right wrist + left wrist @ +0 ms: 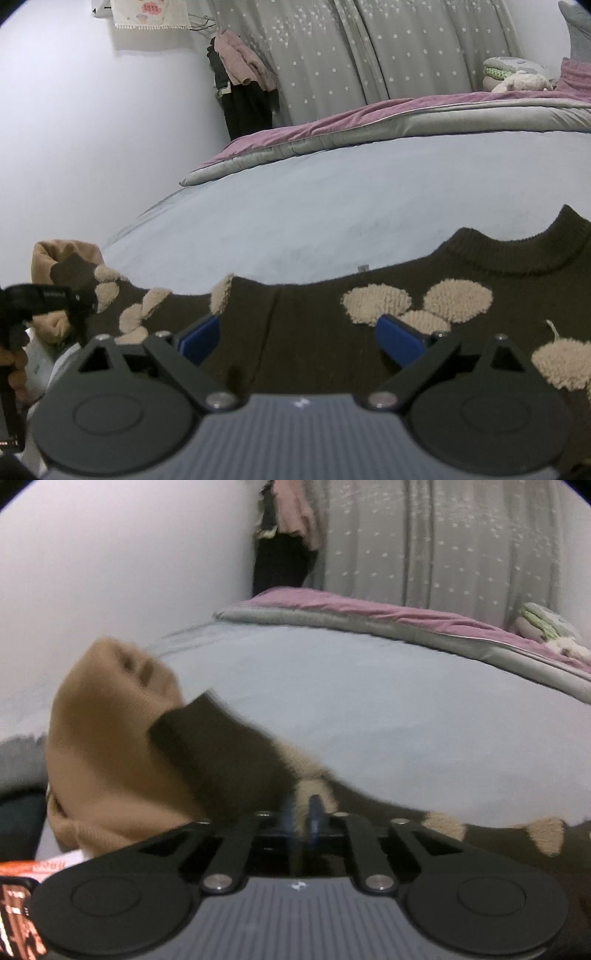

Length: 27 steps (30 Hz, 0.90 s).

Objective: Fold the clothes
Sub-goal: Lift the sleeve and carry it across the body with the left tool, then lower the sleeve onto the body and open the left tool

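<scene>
So biggest thing first: the bed (295, 221), pale blue sheet filling the middle of both views, w/ a grey and purple duvet (369, 118) bunched along its far side, upper right of the frame. Behind that, grey curtains w/ little white stars (369, 48) across the top, and some dark and pink clothes hanging (240, 85) where the curtains meet the white wall, top centre-left. A couple of soft toys (517, 77) sit at the far right edge on the duvet.

Task item: dark brown sweater (314, 332) w/ fuzzy beige patches, lying flat on the sheet across the bottom half of the right wrist view, round collar toward the upper right. One sleeve runs off to the lower left, ending in a tan cuff (110, 738) that's lifted and crumpled, left side of the left wrist view (pretty blurry there tbh).

Right gripper (299, 339): wide open, blue pads spread apart over the sweater's body, nothing pinched btw them.

Left gripper (303, 819): nearly closed, pads close together w/ sleeve fabric btw them at bottom centre. Looks like it's pinching the sleeve. It also shows as a black shape at the far left of the right wrist view.
</scene>
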Each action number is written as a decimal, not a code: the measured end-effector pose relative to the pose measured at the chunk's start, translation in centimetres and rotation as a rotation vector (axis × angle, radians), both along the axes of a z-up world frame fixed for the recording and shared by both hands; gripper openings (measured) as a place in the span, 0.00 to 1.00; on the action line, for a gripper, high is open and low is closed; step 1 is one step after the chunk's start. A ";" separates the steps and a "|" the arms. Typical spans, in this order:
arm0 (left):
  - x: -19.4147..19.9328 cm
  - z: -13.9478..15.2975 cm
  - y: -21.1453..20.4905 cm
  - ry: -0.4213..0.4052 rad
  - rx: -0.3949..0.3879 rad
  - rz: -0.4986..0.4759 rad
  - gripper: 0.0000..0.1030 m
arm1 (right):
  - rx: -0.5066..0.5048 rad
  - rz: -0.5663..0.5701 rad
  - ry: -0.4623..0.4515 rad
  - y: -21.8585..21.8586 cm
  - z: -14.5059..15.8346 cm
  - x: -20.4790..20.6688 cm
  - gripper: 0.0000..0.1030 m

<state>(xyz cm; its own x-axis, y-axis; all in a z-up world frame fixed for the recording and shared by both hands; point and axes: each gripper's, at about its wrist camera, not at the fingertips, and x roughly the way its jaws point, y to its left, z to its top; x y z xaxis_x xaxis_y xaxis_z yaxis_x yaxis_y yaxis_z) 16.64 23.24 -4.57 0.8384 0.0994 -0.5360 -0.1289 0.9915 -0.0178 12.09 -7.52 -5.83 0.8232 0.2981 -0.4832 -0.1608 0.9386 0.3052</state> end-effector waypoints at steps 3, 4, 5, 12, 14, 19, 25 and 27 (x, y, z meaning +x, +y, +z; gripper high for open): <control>-0.5 0.6 -2.5 -0.006 0.000 -0.087 0.24 | -0.002 -0.004 -0.006 0.1 0.1 -0.3 0.93; -0.6 0.6 -3.6 -0.005 -0.012 -0.130 0.24 | -0.002 -0.006 -0.009 0.2 0.1 -0.3 0.93; -0.7 0.8 -4.6 -0.004 -0.023 -0.165 0.24 | -0.001 -0.013 -0.012 0.1 0.2 -0.4 0.93; -0.9 0.5 -10.9 0.042 -0.150 -0.444 0.24 | -0.015 -0.109 -0.033 -0.7 0.6 -0.5 0.93; -0.6 0.1 -12.4 0.061 -0.166 -0.484 0.24 | -0.012 -0.134 -0.028 -1.1 0.6 -0.4 0.93; 1.3 -1.6 -13.9 0.100 -0.166 -0.472 0.25 | 0.033 -0.164 0.006 -2.1 0.2 0.1 0.92; 2.6 -2.9 -12.9 0.068 -0.136 -0.406 0.33 | 0.049 -0.160 0.025 -2.5 -0.3 0.4 0.92; 2.7 -3.1 -12.2 0.051 -0.130 -0.380 0.39 | 0.056 -0.154 0.039 -2.5 -0.4 0.5 0.93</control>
<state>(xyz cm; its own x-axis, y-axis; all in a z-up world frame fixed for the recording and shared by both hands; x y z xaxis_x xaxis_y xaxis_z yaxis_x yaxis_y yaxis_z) 19.38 10.99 -7.62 0.7743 -0.2842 -0.5655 0.2427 0.9585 -0.1494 12.56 -9.99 -6.24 0.8423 0.1972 -0.5017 -0.0034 0.9326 0.3610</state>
